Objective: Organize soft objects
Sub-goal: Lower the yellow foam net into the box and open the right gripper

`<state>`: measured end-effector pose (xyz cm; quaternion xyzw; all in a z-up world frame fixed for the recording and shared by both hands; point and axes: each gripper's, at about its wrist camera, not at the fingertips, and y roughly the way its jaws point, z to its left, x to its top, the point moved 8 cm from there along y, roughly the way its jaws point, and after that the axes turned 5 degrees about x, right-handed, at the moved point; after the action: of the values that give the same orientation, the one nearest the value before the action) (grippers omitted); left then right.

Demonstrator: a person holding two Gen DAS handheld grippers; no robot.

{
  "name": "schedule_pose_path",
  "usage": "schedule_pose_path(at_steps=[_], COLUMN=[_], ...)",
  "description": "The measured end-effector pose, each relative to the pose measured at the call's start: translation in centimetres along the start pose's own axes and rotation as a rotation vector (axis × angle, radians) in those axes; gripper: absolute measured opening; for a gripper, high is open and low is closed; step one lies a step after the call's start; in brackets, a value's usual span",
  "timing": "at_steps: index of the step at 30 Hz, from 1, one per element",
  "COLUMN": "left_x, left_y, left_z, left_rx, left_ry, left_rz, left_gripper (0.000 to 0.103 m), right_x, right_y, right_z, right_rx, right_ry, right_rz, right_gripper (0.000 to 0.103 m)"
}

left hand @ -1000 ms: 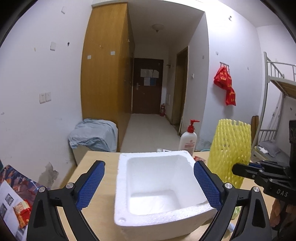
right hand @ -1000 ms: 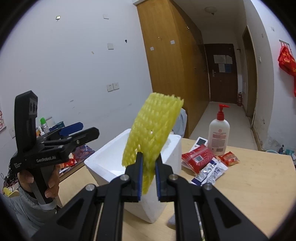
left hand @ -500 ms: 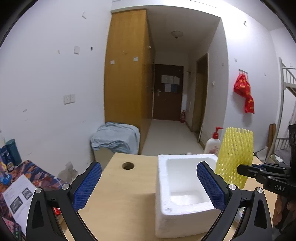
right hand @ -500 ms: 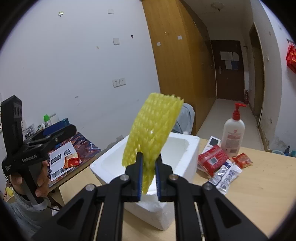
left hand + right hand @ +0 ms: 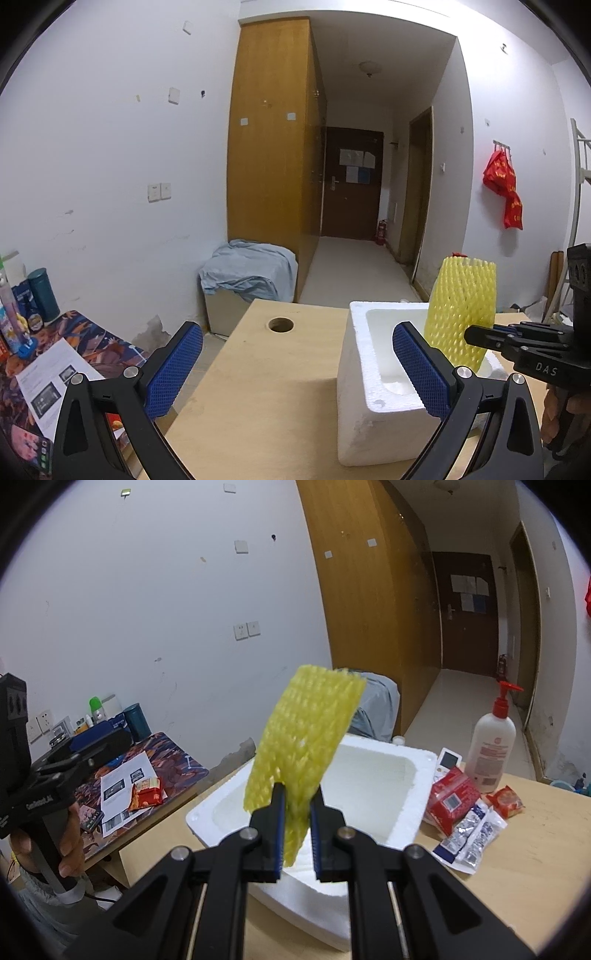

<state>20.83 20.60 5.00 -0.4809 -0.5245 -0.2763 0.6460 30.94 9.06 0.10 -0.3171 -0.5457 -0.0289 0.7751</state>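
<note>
**Right claw pinches yellow foam net over the white box**

The right gripper [image 5: 297, 836] has its jaws nearly closed, pinching the lower end of the yellow foam net sleeve [image 5: 306, 734], which stands up tilted above the open white foam box [image 5: 369, 775]. The left gripper [image 5: 297, 369] is spread wide with nothing between its blue pads [image 5: 173, 373], set left of the box over the wooden table [image 5: 258, 376].

Only the right wrist view shows the snack packets [image 5: 465, 812], the remote and the pump bottle [image 5: 489, 749] beyond the box, and the hand [image 5: 70, 842] on the left tool. Only the left wrist view shows the round hole [image 5: 280, 325] in the tabletop.

From the left wrist, the net hides all but the bottle's red tip, and the box's far right wall is behind the right tool.
</note>
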Motion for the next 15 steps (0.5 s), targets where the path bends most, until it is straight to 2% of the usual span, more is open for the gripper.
schedule_pose_path(at_steps=[5,6,8,11,15], left_x=[-0.04,-0.05,-0.06,-0.06,-0.11], left_y=[0.20,0.23,0.21,0.12,0.21], left_z=[0.16,0.21,0.23,0.29,0.19], left_rx=[-0.008,-0.009,-0.010,-0.015,-0.021], left_ry=[-0.008,-0.010,-0.008,-0.016,-0.027], left_rz=[0.009,0.009,0.007,0.007,0.014], left_gripper=[0.103,0.103,0.103,0.103,0.103], right_x=[-0.02,-0.01,-0.08,-0.02,0.10], right_y=[0.46,0.56,0.75,0.60,0.14], right_z=[-0.20,-0.29,-0.43,-0.34,0.25], right_rx=[-0.016,-0.023,-0.043,-0.052,-0.061], right_ry=[0.003,0.005,-0.001,-0.009,-0.036], right_rz=[0.006,0.009,0.017,0.007,-0.005], right_gripper=[0.016,0.025,0.065,0.098,0.100])
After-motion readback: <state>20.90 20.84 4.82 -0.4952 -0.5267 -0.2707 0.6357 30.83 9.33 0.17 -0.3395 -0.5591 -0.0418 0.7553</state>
